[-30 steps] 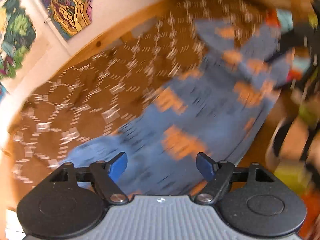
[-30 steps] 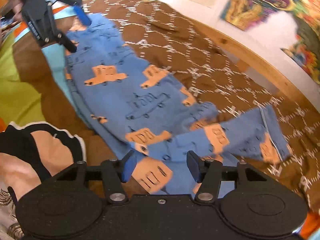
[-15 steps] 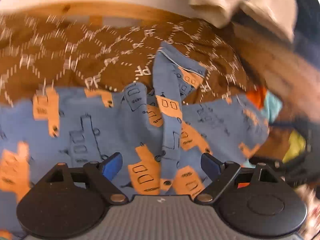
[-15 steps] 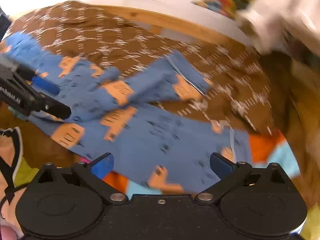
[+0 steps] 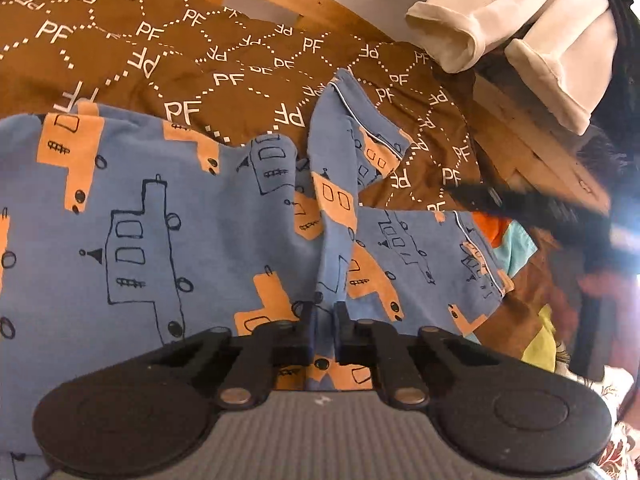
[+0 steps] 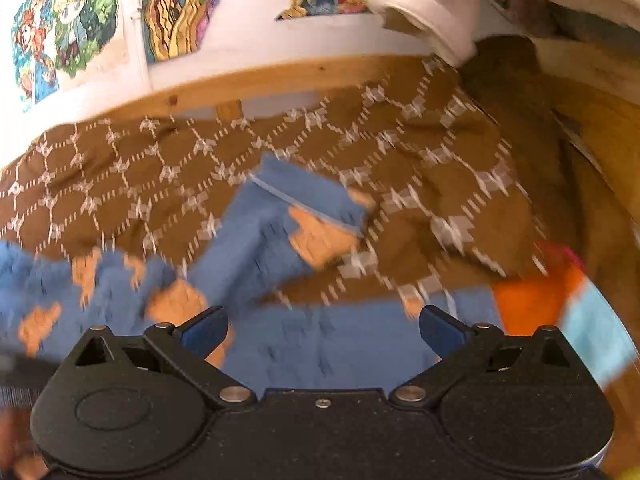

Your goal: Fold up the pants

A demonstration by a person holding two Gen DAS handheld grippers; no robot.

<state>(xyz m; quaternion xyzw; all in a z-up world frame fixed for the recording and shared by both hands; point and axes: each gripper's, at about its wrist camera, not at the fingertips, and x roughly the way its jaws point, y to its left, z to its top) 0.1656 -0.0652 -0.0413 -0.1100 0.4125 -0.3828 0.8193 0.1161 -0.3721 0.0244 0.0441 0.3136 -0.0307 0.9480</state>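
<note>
One pair of pants, two grippers, one blanket.

One blue pants [image 5: 132, 216] with two legs is counted on one brown blanket [image 5: 240, 60]. Two grippers are counted: the left gripper [image 5: 323, 320], pinched onto a fold of the pants, and the right gripper [image 6: 324, 330], spread wide. Two cream cuffs [image 5: 452, 36] and three wall pictures [image 6: 176, 4] are seen.

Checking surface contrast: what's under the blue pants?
The blue pants lie on a brown PF-patterned bedspread, visible around them; orange and light-blue fabric peeks out near one cuff. Directly beneath is covered.
</note>
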